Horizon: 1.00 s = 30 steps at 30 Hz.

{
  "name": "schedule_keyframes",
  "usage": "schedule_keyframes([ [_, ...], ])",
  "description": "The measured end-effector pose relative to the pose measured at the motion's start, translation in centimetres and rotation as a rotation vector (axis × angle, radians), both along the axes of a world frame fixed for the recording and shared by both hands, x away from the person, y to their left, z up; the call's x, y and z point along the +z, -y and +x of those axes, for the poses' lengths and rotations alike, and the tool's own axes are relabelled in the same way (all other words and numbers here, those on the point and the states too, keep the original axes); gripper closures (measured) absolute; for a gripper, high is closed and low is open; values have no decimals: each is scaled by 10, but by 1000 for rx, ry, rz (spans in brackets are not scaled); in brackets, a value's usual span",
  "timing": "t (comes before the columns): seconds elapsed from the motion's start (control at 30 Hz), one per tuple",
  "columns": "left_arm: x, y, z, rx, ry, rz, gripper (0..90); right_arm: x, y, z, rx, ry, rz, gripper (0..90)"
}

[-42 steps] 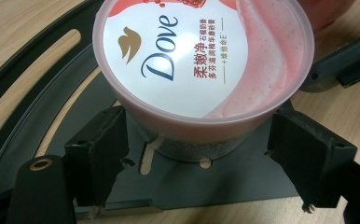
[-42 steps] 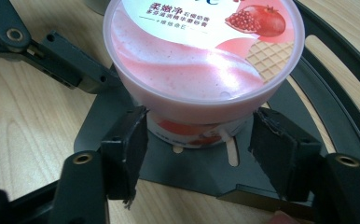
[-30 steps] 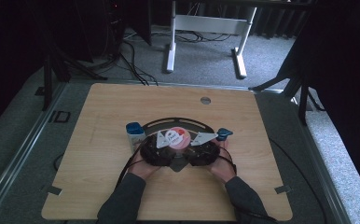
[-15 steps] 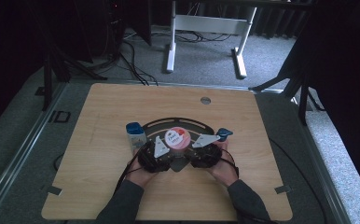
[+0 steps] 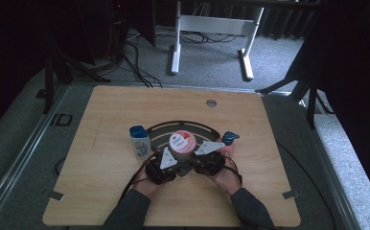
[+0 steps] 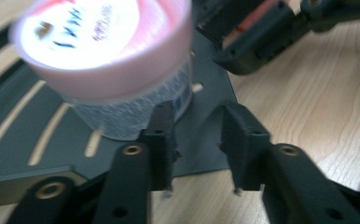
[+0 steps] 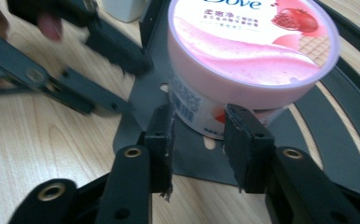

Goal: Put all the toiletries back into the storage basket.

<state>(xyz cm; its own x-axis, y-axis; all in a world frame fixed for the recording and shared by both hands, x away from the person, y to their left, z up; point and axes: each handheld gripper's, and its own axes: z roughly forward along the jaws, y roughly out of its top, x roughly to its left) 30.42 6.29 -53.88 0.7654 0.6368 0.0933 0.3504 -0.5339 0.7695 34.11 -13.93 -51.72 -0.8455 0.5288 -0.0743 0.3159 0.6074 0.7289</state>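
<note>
The tabletop (image 5: pixel 106 124) is carrying everything, and a thin black slotted plate (image 5: pixel 183 127), fan-shaped, is lying flat at its middle. On the near part of that plate a pink tub (image 5: pixel 181 142) is standing upright, lid on, with a small blue-capped bottle (image 5: pixel 139 141) just left of the plate and a blue-topped item (image 5: pixel 229 138) just right of it; what that item is I cannot tell.

Handling judgement, tub: the pink lid (image 7: pixel 252 37) is overhanging a narrower printed wall (image 7: pixel 192 109), so the body is tapering downward. It is looking like thin plastic, light to moderate in weight, smooth and possibly slippery, and likely to dent under a hard squeeze. The lid is probably only pressed on, so lifting by the rim is risking a pop-off. The better hold seems to be across the wall below the lid, one tool on each side, or a steadying push low down.

Handling judgement, plate: stiff, flat and thin; it is likely sliding easily on the wood, and only an edge offers a grip.

The left tool (image 6: pixel 197 140) is sitting near and slightly right of the tub's base, jaws having just been closing, half-parted, nothing between them. The right tool (image 7: pixel 197 140) is pointing at the tub's lower wall, its jaws likewise narrowing, parted and grasping nothing; the tub is sitting just beyond the tips.
</note>
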Motion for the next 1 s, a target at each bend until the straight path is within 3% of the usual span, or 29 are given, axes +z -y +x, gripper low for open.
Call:
schedule_keyframes([
  [0.47, -16, 8, 6, -34, -46, 31, 891, -4, -9, 0, 24, 3, 11, 895],
  [0.77, -18, 9, 5, -49, -34, 38, 900, -7, -14, 1, 18, -2, 17, 900],
  [1.0, -21, 6, 6, -57, -39, 9, 900, -7, -14, 2, 11, -5, 31, 900],
])
